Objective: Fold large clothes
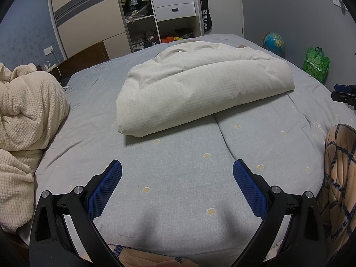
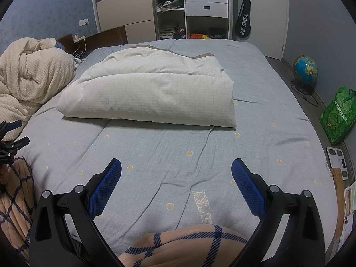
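Both tools, left (image 1: pixel 177 171) and right (image 2: pixel 176 170), agape, empty; folded quilt (image 1: pixel 200 84) beyond; scale (image 2: pixel 339 162) right view only.

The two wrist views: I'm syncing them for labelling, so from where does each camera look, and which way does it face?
Left wrist: sits behind the open left gripper, facing across the bed toward the wardrobe; the right gripper shows at the right edge.
Right wrist: sits behind the open right gripper, facing the same way; the left gripper shows at the left edge.
Shared: folded white quilt, cream blanket, globe, green bag, plaid garment.
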A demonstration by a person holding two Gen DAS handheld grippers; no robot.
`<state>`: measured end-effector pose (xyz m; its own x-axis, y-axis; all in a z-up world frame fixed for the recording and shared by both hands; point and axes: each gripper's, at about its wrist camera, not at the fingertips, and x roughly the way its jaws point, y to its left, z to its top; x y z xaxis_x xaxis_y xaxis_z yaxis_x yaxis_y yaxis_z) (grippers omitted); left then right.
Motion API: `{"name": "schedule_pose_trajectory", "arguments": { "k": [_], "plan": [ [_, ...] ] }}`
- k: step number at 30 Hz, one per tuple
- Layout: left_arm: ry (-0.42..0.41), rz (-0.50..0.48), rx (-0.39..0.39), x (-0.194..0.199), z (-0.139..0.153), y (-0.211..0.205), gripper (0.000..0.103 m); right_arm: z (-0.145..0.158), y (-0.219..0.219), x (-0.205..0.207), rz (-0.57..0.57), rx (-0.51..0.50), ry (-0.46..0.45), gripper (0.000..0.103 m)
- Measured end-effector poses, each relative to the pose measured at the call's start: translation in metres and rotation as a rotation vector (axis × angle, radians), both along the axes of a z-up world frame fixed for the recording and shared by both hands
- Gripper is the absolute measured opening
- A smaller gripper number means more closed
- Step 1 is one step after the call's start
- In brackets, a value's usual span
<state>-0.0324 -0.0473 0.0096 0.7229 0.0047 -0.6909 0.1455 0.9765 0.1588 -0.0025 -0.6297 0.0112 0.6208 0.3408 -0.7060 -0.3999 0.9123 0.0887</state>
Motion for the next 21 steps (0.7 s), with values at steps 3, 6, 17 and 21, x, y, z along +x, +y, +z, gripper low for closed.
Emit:
{"name": "schedule_pose_trajectory", "arguments": {
  "k": [3, 6, 17, 21],
  "plan": [
    [-0.001, 0.0, -0.001, 0.0001, 0.0, 0.0002, 0.096, 0.0001, 0.0007, -0.0003, 0.004, -0.002, -0.001, 0.095],
    [-0.001, -0.001, -0.005, 0.0, -0.0002, 0.0001, 0.096, 0.0001, -0.0003, -0.0003, 0.006, -0.002, -0.002, 0.095],
    [0.005, -0.001, -0.01, -0.0001, -0.0019, 0.0017, 0.096, 0.0, -0.0003, -0.0003, 0.005, -0.001, -0.001, 0.095],
    [0.009, -0.001, -0.009, 0.0004, -0.0024, 0.0022, 0.096, 0.0001, 0.0, -0.0004, 0.005, 0.0, 0.0, 0.095]
  ]
}}
